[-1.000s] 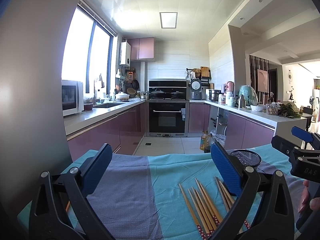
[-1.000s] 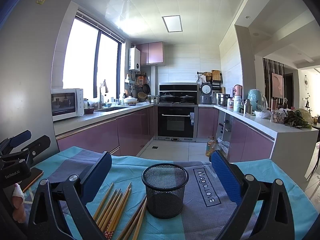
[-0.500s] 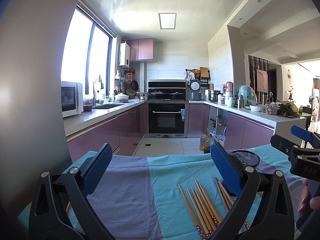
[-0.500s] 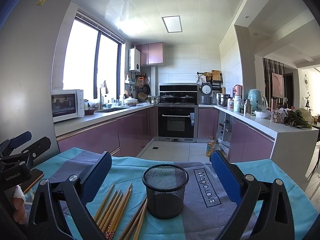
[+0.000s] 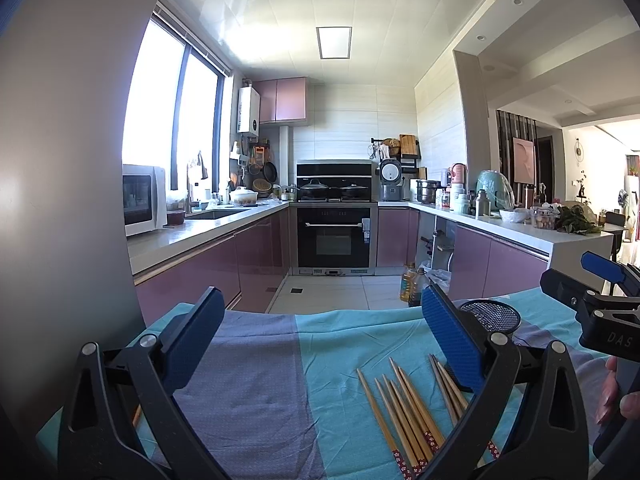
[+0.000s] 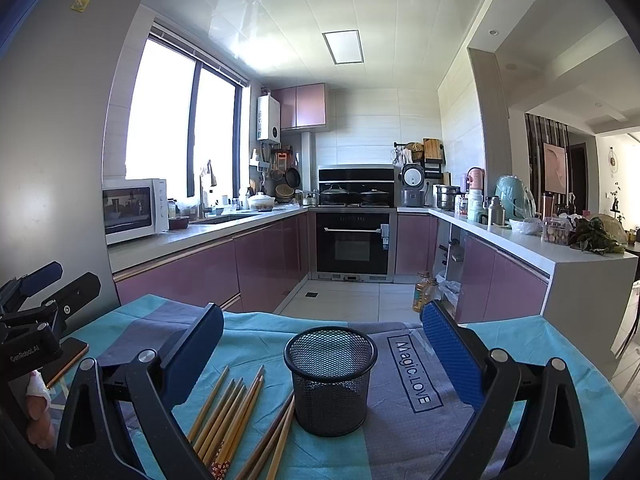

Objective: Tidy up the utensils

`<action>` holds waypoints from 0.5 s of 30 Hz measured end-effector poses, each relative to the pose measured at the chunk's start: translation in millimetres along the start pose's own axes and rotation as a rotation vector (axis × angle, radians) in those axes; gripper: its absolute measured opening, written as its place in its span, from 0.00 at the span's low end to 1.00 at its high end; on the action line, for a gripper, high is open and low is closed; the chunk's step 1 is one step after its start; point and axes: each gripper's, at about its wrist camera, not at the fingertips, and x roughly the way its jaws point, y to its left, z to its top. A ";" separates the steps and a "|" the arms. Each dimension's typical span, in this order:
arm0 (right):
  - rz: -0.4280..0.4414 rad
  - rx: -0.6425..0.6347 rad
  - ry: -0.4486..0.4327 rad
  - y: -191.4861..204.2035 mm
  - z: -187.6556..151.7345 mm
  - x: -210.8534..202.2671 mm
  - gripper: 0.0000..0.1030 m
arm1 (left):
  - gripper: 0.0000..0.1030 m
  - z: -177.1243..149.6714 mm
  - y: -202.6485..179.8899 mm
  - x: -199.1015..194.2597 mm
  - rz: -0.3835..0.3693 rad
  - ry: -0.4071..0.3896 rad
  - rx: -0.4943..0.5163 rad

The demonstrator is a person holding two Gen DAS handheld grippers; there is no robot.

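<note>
Nearest the right gripper [image 6: 320,364], whose jaws are standing wide apart with nothing between them, the chopsticks [image 6: 230,412] are lying flat on the cloth [image 6: 500,340], low and toward its left finger. Their long axes are running away from the camera and leaning slightly rightward, with the patterned ends nearest and the tips pointing up the table. A second small bunch is lying just right of the main fan, its far ends reaching the foot of the cup [image 6: 330,380]. The cup is standing upright, empty as far as can be seen, centred between the right fingers and just beyond the sticks.

The left gripper [image 5: 320,344] is also gaping wide and holding nothing. In its view the chopsticks [image 5: 404,408] are sitting low and to the right, partly under its right finger, and the cup [image 5: 490,316] is peeking out beyond that finger.

Judging by this, the right gripper is the better placed: sticks and cup are both lying within its span. A pinch across the shafts, then tipping them upright, is what the coming move seems to need.
</note>
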 end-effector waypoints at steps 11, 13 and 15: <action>0.001 0.001 0.000 -0.6 -0.5 -0.2 0.94 | 0.94 -1.0 -0.8 0.4 0.000 0.001 0.001; 0.001 0.001 0.000 -0.6 -0.5 -0.2 0.94 | 0.94 -1.1 -0.9 0.4 -0.001 0.002 0.001; 0.002 0.003 -0.001 -0.8 -0.9 0.1 0.94 | 0.94 -1.1 -1.4 0.6 -0.001 0.002 0.002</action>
